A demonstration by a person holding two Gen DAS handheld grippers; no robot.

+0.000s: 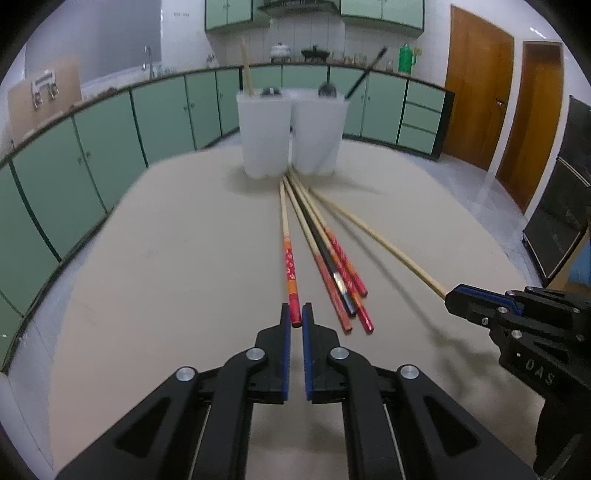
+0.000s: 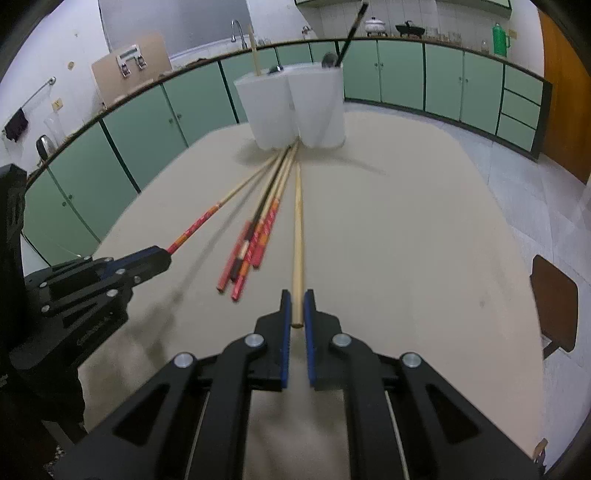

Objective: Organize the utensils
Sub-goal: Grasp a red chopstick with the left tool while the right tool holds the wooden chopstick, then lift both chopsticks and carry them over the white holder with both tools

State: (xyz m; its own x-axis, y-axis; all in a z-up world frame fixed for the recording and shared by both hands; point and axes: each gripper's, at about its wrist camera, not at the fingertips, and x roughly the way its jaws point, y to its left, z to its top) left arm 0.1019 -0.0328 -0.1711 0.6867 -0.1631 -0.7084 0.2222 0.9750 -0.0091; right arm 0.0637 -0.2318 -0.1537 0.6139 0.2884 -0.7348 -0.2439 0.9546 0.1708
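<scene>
With chopsticks fanning near the two white holders (image 1: 291, 129) on the tabletop (image 1: 166, 258), the left hand-held gripper (image 1: 296, 314) is pinching the red-ended chopstick (image 1: 290, 266) and the right hand-held gripper (image 2: 297, 301) is clamping the plain wooden chopstick (image 2: 297, 229); both lifts probably want level, firm end-grips.

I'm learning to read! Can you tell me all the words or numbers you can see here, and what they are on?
"DAS" stands in raised letters on the black body of the right gripper, seen from the left wrist.
Raised letters on the side of the left gripper: too blurred to read.
Small marks on the wall above the green cabinets: too small to read.
White marks on the red chopstick are a pattern, not letters.
</scene>
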